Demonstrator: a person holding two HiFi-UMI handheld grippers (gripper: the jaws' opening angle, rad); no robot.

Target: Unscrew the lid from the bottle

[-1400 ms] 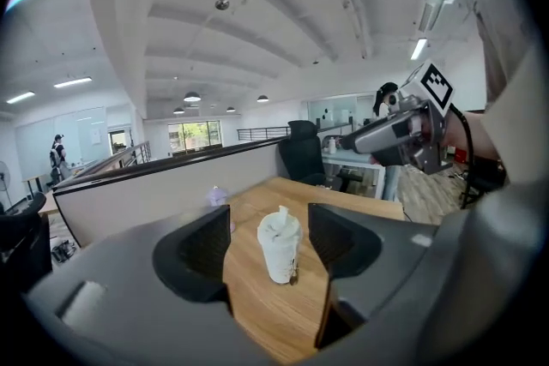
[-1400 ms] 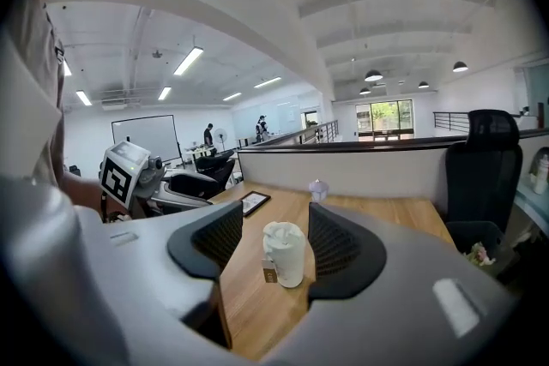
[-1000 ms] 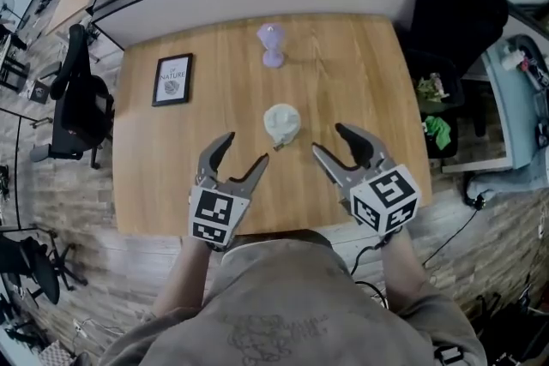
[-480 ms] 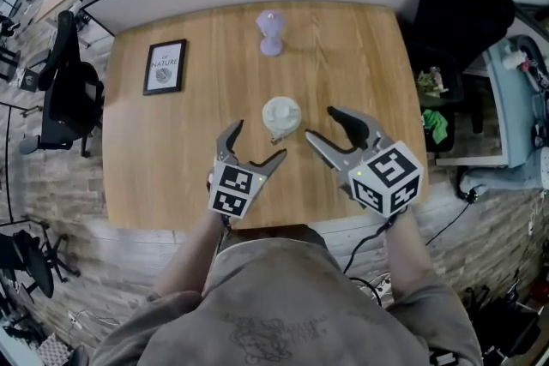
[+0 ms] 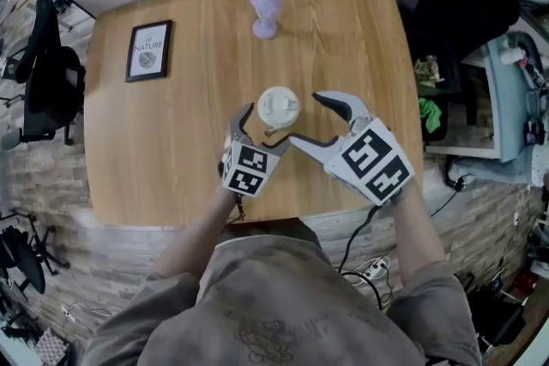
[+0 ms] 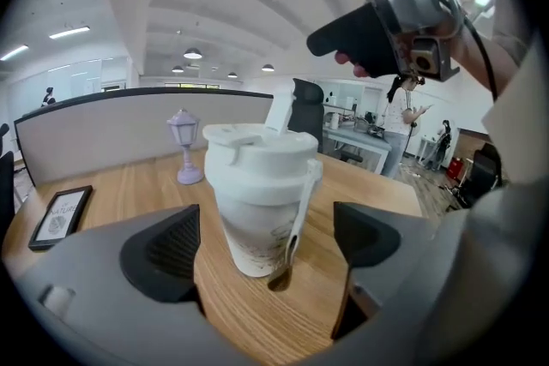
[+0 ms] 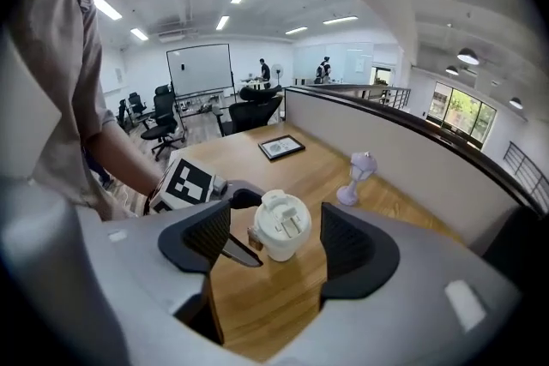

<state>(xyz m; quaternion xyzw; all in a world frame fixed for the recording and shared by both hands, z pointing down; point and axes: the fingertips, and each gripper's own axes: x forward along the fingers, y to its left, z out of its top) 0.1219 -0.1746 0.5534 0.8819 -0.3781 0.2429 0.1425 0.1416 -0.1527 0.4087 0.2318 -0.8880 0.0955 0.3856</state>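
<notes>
A white bottle (image 5: pixel 278 108) with a white flip-top lid (image 6: pixel 257 141) stands upright on the wooden table (image 5: pixel 189 150). A thin strap with a brown tip hangs down its side. My left gripper (image 5: pixel 262 131) is at its near left. Its jaws are opening, and in the left gripper view the bottle (image 6: pixel 262 201) stands between the pads, touching neither. My right gripper (image 5: pixel 306 118) is at its near right, a little higher. Its jaws are opening too. In the right gripper view the bottle (image 7: pixel 281 227) shows between and beyond the pads, untouched.
A small purple lamp figure (image 5: pixel 264 13) stands at the table's far side. A framed picture (image 5: pixel 148 50) lies at the far left. A black office chair (image 5: pixel 43 73) stands off the table's left edge. A dark seat (image 5: pixel 463 13) is beyond the right edge.
Both grippers have moved forward and inward to either side of the bottle. Both sets of jaws stand wider than before.
</notes>
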